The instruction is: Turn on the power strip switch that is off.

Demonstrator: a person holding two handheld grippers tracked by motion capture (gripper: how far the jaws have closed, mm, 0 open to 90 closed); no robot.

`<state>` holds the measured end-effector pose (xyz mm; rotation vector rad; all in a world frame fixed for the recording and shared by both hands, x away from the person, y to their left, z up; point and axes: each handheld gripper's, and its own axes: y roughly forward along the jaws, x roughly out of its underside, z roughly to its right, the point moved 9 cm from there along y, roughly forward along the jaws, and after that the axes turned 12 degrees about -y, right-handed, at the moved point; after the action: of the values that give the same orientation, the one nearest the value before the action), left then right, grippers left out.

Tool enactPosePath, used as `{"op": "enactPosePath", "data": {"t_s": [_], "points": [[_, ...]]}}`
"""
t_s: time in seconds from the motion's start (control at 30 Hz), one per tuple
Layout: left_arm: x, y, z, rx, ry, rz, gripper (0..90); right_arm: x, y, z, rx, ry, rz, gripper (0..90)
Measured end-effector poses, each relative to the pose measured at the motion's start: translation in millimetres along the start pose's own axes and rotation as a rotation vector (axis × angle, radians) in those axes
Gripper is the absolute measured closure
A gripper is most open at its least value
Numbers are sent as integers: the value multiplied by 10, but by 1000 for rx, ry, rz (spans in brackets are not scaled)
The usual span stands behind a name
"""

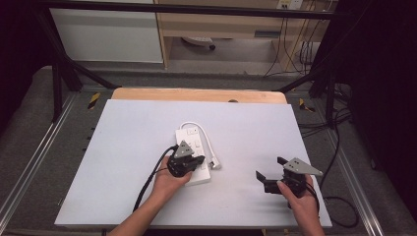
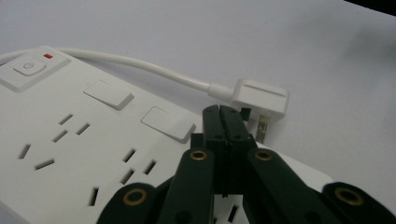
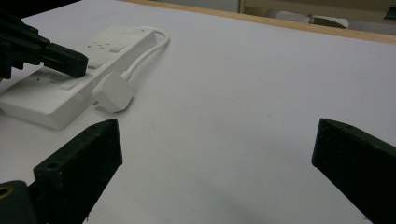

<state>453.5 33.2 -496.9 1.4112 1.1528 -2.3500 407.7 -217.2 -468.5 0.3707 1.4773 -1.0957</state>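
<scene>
Your left tongs (image 1: pixel 196 162) sit closed over the near right part of the strip (image 1: pixel 193 152), their jaws pressed together with nothing between them, tips just short of the plug (image 2: pixel 261 100). The strip lies near the middle of the white counter (image 1: pixel 123 147), its cord (image 1: pixel 199 129) looping from the far end round the right side to the plug, which rests on the counter just beside the strip. Your right tongs (image 1: pixel 269 169) hover wide open and empty over bare counter, well to the right and nearer you.
</scene>
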Motion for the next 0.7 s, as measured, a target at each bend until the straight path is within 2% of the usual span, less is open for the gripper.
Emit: {"op": "enactPosePath", "data": {"t_s": [0.7], "points": [[-28, -14, 38, 17, -17, 15, 900, -4, -9, 9, 3, -2, 4, 22]]}}
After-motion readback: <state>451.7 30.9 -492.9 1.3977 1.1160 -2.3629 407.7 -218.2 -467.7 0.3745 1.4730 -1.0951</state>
